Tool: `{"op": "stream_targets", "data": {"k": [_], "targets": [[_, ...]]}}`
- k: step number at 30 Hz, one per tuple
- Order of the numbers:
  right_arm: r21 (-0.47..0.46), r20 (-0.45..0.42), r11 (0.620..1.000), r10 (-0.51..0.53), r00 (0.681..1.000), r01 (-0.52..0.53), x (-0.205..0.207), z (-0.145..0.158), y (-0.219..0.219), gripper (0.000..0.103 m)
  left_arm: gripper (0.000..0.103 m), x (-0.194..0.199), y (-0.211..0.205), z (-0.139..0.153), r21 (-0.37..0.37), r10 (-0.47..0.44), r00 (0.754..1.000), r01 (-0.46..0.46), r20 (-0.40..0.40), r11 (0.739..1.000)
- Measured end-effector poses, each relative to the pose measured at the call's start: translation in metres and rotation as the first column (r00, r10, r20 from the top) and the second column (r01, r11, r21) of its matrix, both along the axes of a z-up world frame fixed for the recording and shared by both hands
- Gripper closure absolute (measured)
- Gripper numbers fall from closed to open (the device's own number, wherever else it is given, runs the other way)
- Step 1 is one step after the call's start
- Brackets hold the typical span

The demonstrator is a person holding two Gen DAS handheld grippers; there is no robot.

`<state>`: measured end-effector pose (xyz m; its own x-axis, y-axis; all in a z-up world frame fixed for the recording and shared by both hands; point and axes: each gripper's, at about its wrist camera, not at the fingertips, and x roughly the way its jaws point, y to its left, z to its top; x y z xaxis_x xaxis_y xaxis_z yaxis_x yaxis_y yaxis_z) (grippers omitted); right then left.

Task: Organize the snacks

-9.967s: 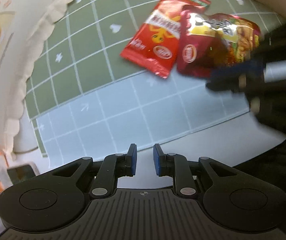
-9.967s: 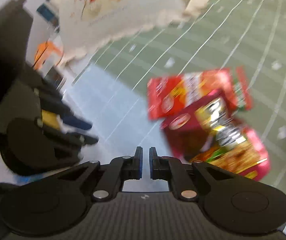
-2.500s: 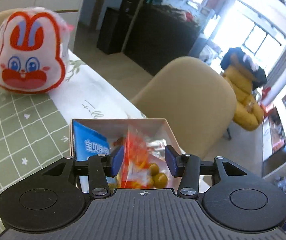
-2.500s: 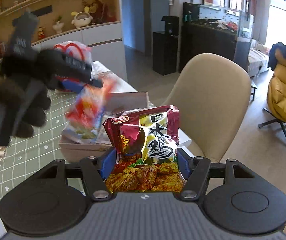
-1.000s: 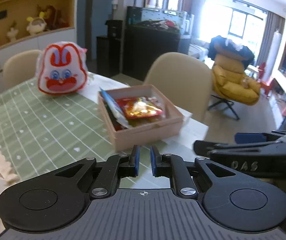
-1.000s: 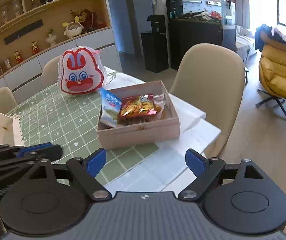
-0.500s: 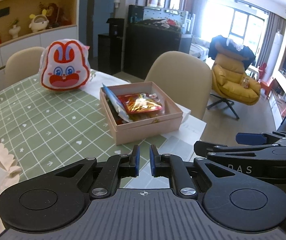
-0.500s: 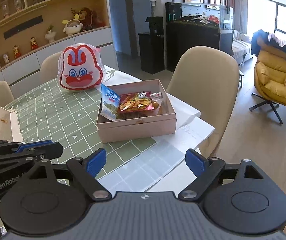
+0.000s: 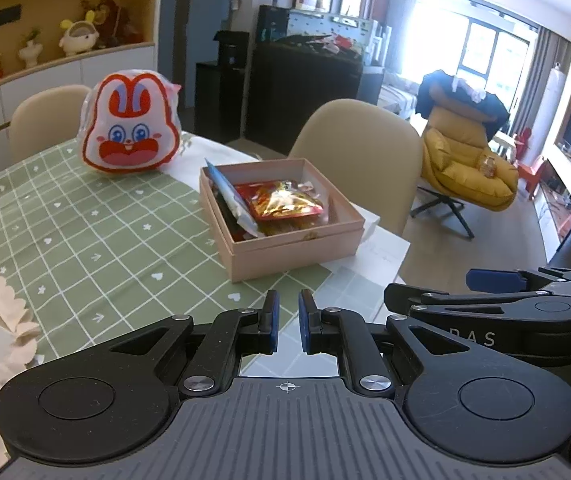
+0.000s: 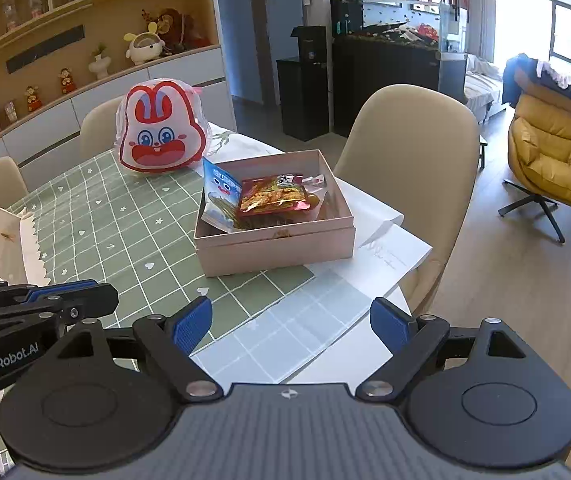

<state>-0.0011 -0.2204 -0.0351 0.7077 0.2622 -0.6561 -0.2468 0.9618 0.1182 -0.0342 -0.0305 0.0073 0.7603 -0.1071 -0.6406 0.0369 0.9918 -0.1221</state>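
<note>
A: What is seen nearest the cameras?

B: Both grippers are held back from the table edge, and nothing is carried by either. The left gripper (image 9: 286, 326) is closed, its blue pads almost together with nothing between them. The right gripper (image 10: 291, 326) is spread wide, and only the tablecloth (image 10: 125, 236) is seen through the gap.

A: And beyond the grippers?

B: The near stretch of green checked cloth is bare of packets, as far as can be seen. Further on, the pink box (image 10: 277, 250) is set near the table's right edge, well apart from both grippers.

A: Where are the snacks?

B: They are gathered inside the box. A blue packet (image 10: 221, 194) is leaned against the left wall, and a red packet (image 10: 271, 198) is laid on top of others that are only partly visible.

A: What lies past the box?

B: A rabbit-shaped bag (image 10: 161, 132) is stood upright on the cloth, just behind the box's far left corner. Whether it counts as a snack cannot be told.

A: How far along is the job judged to be?

B: The packing is judged done or nearly so. At most the rabbit bag is left.
</note>
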Motion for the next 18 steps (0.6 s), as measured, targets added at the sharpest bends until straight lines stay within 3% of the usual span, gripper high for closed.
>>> {"op": "stream_targets", "data": {"k": [18], "targets": [[0.000,-0.012,1.000,-0.002,1.000,0.002,0.0006,-0.0033,-0.0008,0.015,0.090,0.0035,0.0019,-0.0054,-0.006,-0.019,1.000,0.018,-0.023,1.000]]}}
